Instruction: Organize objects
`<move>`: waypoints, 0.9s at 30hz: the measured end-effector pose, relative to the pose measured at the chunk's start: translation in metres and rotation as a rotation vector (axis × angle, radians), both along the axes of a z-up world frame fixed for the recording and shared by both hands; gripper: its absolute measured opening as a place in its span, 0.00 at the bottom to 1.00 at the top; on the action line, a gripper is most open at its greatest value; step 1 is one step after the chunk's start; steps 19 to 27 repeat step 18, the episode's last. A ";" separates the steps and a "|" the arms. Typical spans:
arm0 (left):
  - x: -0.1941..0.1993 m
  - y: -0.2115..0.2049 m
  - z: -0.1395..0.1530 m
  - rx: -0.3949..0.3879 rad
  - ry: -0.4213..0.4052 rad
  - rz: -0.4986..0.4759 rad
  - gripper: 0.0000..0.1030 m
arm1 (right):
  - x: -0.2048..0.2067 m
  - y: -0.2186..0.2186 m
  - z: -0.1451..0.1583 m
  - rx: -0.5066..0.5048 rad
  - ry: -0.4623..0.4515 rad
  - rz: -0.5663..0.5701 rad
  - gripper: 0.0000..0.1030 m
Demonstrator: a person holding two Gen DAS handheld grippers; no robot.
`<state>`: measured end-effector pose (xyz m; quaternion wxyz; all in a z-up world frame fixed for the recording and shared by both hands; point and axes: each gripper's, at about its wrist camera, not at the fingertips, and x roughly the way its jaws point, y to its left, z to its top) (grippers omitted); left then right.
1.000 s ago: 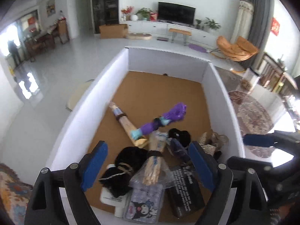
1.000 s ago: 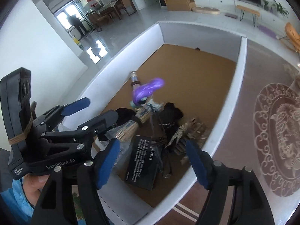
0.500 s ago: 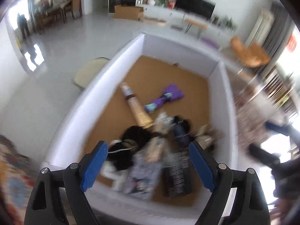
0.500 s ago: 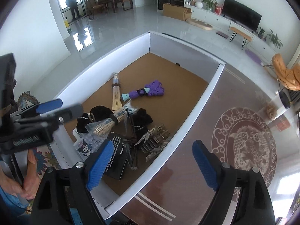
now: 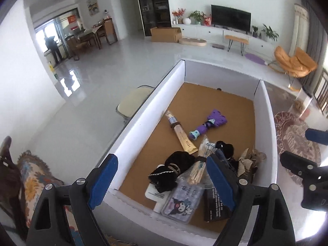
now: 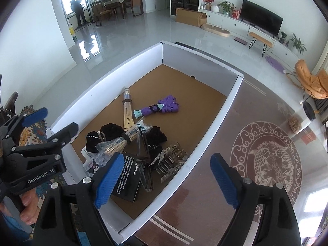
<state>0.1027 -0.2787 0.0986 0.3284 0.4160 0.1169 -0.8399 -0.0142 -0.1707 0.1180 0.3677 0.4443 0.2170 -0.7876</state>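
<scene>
From the left wrist, our left gripper [image 5: 162,181] hangs wide apart and empty above the white-walled box [image 5: 143,121]; the purple toy [image 5: 209,125] lies beside the gold tube [image 5: 181,136].

From the right wrist, our right gripper [image 6: 167,181], just spread wider, grips nothing; the black card [image 6: 128,177] lies at the box's near end.

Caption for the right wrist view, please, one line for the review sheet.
Open right gripper above a white-walled box holding a purple toy wand, bundled sticks and black pouches; left gripper alongside.
</scene>
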 end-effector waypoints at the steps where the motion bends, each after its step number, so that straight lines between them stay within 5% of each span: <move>1: 0.001 -0.001 0.000 0.024 0.013 -0.008 0.85 | 0.002 0.000 0.001 0.005 0.009 0.003 0.84; 4: 0.001 -0.005 -0.002 0.110 0.026 -0.013 0.85 | 0.006 -0.003 0.003 0.013 0.027 0.017 0.84; 10: 0.003 0.001 0.003 0.032 0.041 0.018 0.85 | 0.011 -0.005 0.003 0.009 0.042 0.030 0.84; 27: 0.003 0.000 0.001 0.057 0.058 0.029 0.86 | 0.010 -0.001 0.003 -0.006 0.031 0.029 0.84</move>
